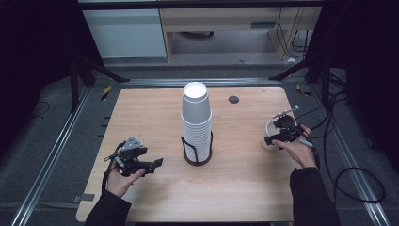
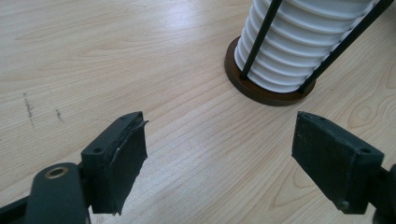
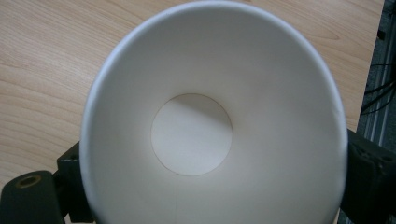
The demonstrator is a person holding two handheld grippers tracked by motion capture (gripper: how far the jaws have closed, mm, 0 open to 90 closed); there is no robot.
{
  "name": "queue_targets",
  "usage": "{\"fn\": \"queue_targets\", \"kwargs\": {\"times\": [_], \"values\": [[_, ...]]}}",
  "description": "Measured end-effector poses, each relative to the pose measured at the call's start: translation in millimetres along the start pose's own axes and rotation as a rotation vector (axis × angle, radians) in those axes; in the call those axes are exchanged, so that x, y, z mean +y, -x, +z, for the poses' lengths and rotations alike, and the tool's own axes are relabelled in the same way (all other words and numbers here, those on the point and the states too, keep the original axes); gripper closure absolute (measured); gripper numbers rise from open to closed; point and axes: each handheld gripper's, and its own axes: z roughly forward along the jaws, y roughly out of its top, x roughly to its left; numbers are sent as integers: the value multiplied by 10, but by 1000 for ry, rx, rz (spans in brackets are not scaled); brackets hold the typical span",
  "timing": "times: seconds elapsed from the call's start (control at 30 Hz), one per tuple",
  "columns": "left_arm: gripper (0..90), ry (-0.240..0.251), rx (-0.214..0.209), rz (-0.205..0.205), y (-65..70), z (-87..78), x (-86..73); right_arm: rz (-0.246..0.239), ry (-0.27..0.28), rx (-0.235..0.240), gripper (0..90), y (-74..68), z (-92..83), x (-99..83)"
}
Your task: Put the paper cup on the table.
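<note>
A tall stack of white paper cups (image 1: 196,117) (image 2: 299,51) stands upside down in a black wire holder with a dark round base (image 1: 197,159) (image 2: 261,91) at the middle of the wooden table (image 1: 141,108). My left gripper (image 1: 159,163) (image 2: 219,140) is just left of the holder, low over the wood, open with nothing between its jaws. My right gripper (image 1: 273,139) (image 3: 215,172) is shut on a single white paper cup (image 1: 271,128) (image 3: 210,116) near the table's right edge. That cup's mouth faces up, and it looks hollow inside. Whether it touches the table I cannot tell.
A small dark round grommet (image 1: 234,99) sits in the tabletop behind the stack. Black cables (image 1: 357,179) lie on the floor beyond the right edge. Metal rails run along both sides of the table.
</note>
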Motion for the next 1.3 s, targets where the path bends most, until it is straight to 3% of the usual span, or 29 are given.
{"fn": "queue_targets", "kwargs": {"times": [0.47,1.03,1.3], "values": [[171,-4,-3,3,2,2,-1,-20,-42,-7,91,-2,56,-17],[168,-6,-9,9,10,8,-2,-33,-63,13,68,-15,117,-10],[167,-10,-12,13,12,13,-3,-49,-76,46,43,-47,115,-11]]}}
